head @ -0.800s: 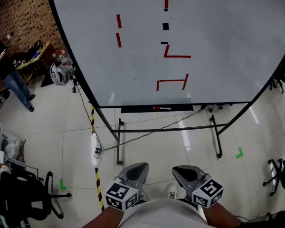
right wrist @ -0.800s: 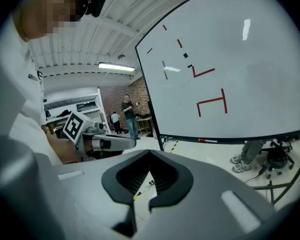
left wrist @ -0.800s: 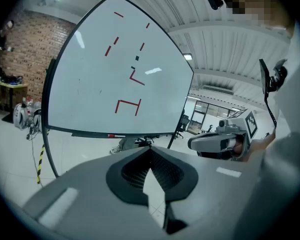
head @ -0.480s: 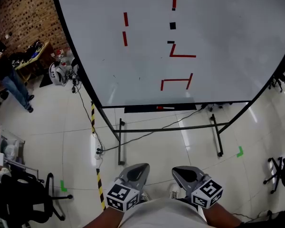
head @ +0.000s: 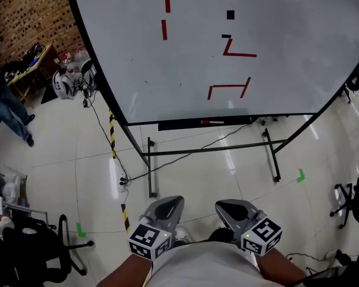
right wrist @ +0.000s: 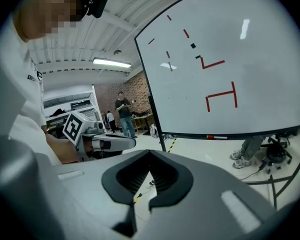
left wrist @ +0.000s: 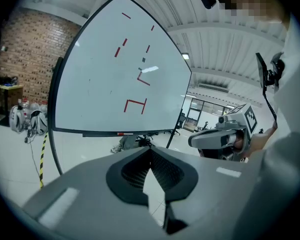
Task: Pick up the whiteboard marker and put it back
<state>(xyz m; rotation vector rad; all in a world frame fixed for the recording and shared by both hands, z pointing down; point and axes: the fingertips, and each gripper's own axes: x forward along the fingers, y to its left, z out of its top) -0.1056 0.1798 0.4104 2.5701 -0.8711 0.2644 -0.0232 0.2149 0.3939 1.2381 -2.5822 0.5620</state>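
- The left gripper [head: 165, 207] is held low in front of the person's body. Its jaws are closed tip to tip, and nothing is between them.
- The right gripper [head: 230, 208] sits just beside it at 3 o'clock. Its jaws are also together and empty.
- Both grippers point toward 12 o'clock, at the whiteboard [head: 275, 52], and are well apart from it.
- The whiteboard marker [head: 212, 122] lies flat in the dark tray [head: 179, 125] along the board's bottom edge. It has a red end and a white barrel, and it is at 12 o'clock from the grippers.
- Red strokes [head: 229, 89] and small black marks are drawn on the board above the marker.
- The board's stand [head: 151, 172] rests on the tiled floor [head: 209, 172], and a black cable runs under it to a power strip [head: 120, 183] at 10 o'clock from the left gripper.
- A person [head: 6, 100] stands at 10 o'clock near a brick wall [head: 24, 17].
- A black office chair [head: 33, 250] is at 9 o'clock from the left gripper.
- Green tape marks [head: 300, 176] are stuck on the floor.
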